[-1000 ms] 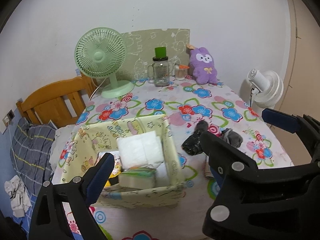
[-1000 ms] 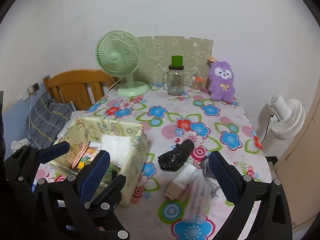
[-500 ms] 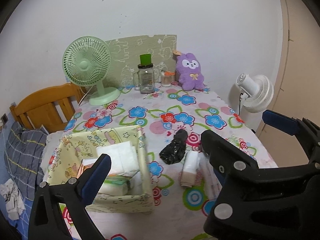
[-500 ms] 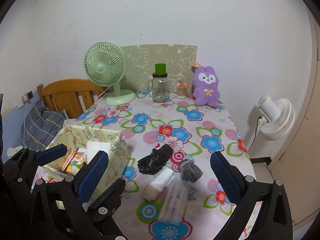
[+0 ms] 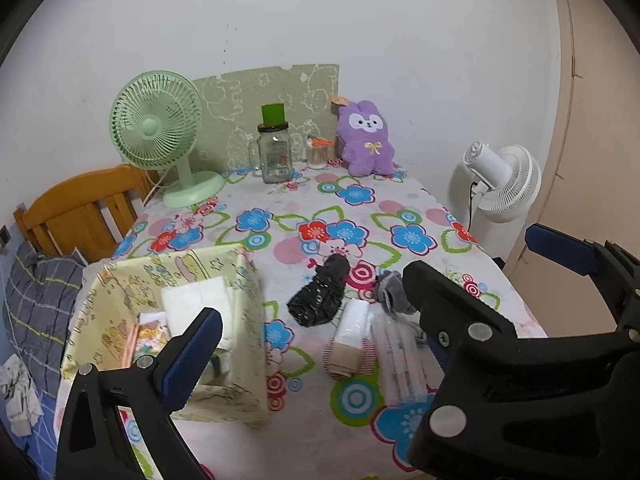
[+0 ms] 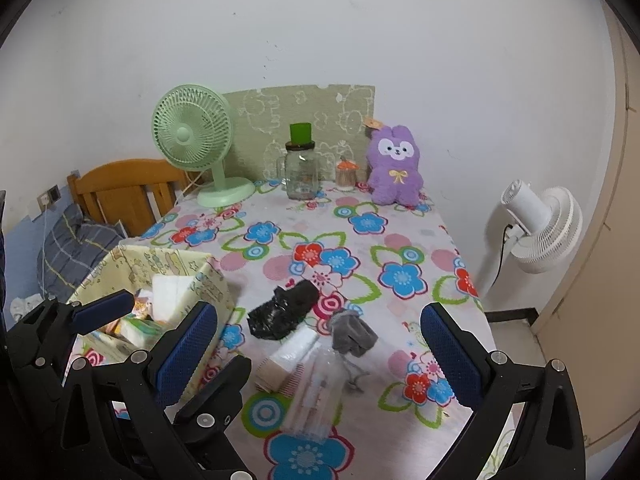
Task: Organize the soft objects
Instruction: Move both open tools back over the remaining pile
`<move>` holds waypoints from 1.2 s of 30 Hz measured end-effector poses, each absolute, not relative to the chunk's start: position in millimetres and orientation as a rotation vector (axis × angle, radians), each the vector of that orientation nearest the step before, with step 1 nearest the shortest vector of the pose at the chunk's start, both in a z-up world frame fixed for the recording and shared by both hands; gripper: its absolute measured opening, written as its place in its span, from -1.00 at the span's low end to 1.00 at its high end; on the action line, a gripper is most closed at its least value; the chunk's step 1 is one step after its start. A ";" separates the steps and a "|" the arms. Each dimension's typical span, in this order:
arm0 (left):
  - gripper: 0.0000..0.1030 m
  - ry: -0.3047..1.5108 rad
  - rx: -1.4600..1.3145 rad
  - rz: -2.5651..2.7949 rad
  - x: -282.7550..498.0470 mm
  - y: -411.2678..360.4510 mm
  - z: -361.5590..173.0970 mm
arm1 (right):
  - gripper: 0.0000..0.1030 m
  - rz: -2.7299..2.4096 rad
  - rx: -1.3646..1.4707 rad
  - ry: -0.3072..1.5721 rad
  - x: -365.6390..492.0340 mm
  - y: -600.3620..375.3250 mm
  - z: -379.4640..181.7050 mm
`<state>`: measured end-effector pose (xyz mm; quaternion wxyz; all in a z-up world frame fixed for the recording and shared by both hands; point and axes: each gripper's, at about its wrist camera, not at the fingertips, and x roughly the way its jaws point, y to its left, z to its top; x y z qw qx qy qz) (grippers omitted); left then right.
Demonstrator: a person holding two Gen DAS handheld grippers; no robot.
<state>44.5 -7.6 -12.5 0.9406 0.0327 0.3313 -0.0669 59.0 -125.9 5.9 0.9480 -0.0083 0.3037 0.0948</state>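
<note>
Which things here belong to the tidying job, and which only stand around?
For the job: fabric storage box, black bundle, grey sock, tissue pack, clear packet.
Standing around: green fan, glass jar, purple plush bunny, white fan.

Left gripper [image 5: 316,340] sits at the bottom of the frame, jaws spread wide with nothing between them. The yellow fabric bin [image 5: 244,320] is lower left with a white folded cloth [image 5: 196,300] inside. Right of it on the floral tablecloth [image 5: 360,208]: a crumpled black bag [image 5: 320,300], a white roll [image 5: 352,332] and a clear packet [image 5: 398,364] side by side, plus a grey sock [image 5: 390,292] partly hidden behind the right finger. Purple plush bunny [image 5: 366,140] is up top center, with a green fan [image 5: 156,128] in the upper left.
</note>
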 end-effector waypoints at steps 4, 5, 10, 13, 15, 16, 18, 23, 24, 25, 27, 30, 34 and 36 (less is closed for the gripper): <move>0.99 0.670 0.057 -0.138 44.8 -16.3 -20.1 | 1.00 0.196 -0.006 0.630 61.3 -135.9 -3.3; 0.99 0.670 0.055 -0.138 45.0 -19.0 -22.4 | 1.00 0.199 -0.004 0.631 61.3 -137.8 -5.2; 0.99 0.680 0.049 -0.141 45.7 -27.9 -32.4 | 0.99 0.204 -0.013 0.635 61.9 -145.3 -15.1; 0.99 0.687 0.055 -0.140 46.3 -33.1 -39.7 | 1.00 0.200 -0.016 0.636 62.3 -149.1 -22.4; 0.99 0.700 0.059 -0.153 46.6 -36.8 -45.6 | 1.00 0.199 -0.012 0.643 61.8 -152.6 -29.4; 0.99 0.706 0.063 -0.159 47.0 -39.0 -48.7 | 1.00 0.198 -0.013 0.645 61.9 -153.3 -31.9; 0.99 0.717 0.069 -0.169 47.5 -43.6 -55.8 | 1.00 0.194 -0.018 0.647 60.7 -154.9 -38.8; 0.98 0.746 0.077 -0.186 49.5 -51.9 -73.0 | 1.00 0.179 -0.038 0.657 61.9 -157.3 -54.1; 0.97 0.751 0.080 -0.186 50.3 -53.1 -76.3 | 1.00 0.178 -0.036 0.663 62.4 -158.6 -57.9; 0.97 0.755 0.081 -0.184 50.8 -53.7 -79.3 | 1.00 0.176 -0.032 0.671 63.1 -160.0 -61.0; 0.93 0.770 0.084 -0.181 53.3 -55.5 -86.1 | 1.00 0.174 -0.018 0.693 65.4 -162.4 -69.0; 0.89 0.790 0.087 -0.184 57.0 -57.6 -94.7 | 1.00 0.169 -0.004 0.718 69.5 -165.3 -80.7; 0.88 0.815 0.085 -0.178 61.2 -57.5 -104.6 | 1.00 0.164 0.008 0.745 74.0 -166.0 -90.9; 0.87 0.826 0.085 -0.175 62.6 -56.0 -108.4 | 1.00 0.172 0.019 0.763 77.1 -165.4 -96.7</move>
